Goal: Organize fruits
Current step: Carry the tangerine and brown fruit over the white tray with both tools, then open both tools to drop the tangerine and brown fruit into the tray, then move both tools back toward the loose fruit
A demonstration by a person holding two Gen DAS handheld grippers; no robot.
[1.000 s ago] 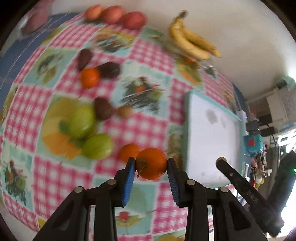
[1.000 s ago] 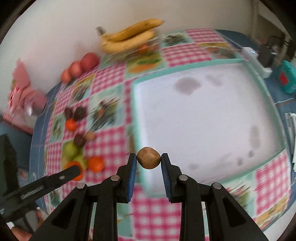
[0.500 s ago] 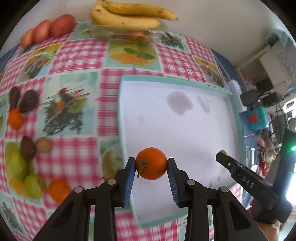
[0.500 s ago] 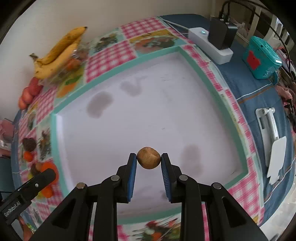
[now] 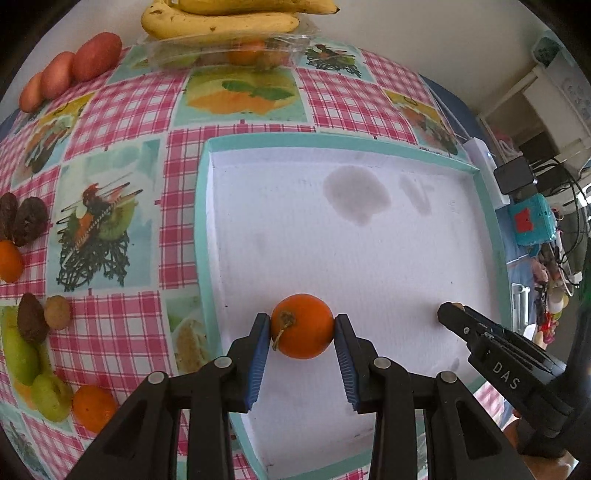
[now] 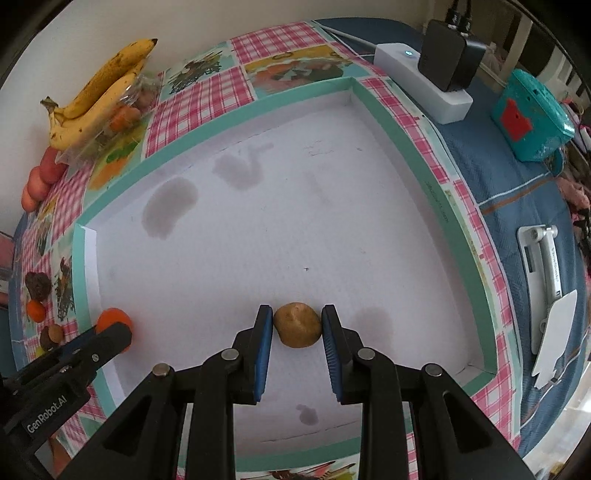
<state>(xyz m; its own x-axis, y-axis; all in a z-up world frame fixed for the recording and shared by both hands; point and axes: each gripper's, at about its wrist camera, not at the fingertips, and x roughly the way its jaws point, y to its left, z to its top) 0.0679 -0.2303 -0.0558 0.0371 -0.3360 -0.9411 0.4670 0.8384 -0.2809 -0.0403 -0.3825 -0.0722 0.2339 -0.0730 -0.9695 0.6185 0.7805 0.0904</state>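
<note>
Having swung both hands from the fruit pile to over the white tray (image 5: pixel 369 258), my left fingers (image 5: pixel 302 334) pinch an orange (image 5: pixel 303 326) near its left edge, my right fingers (image 6: pixel 297 328) a small brown fruit (image 6: pixel 297 325), both ready to set down.

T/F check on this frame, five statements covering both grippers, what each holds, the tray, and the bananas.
1. The left gripper is shut on an orange. True.
2. The right gripper is empty. False: it is shut on a small brown fruit.
3. Both held fruits are over the white tray. True.
4. The bananas lie inside the tray. False: they sit on a clear plastic pack beyond it, near the wall.
5. Other fruits already lie in the tray. False: only stains show on its floor.
</note>
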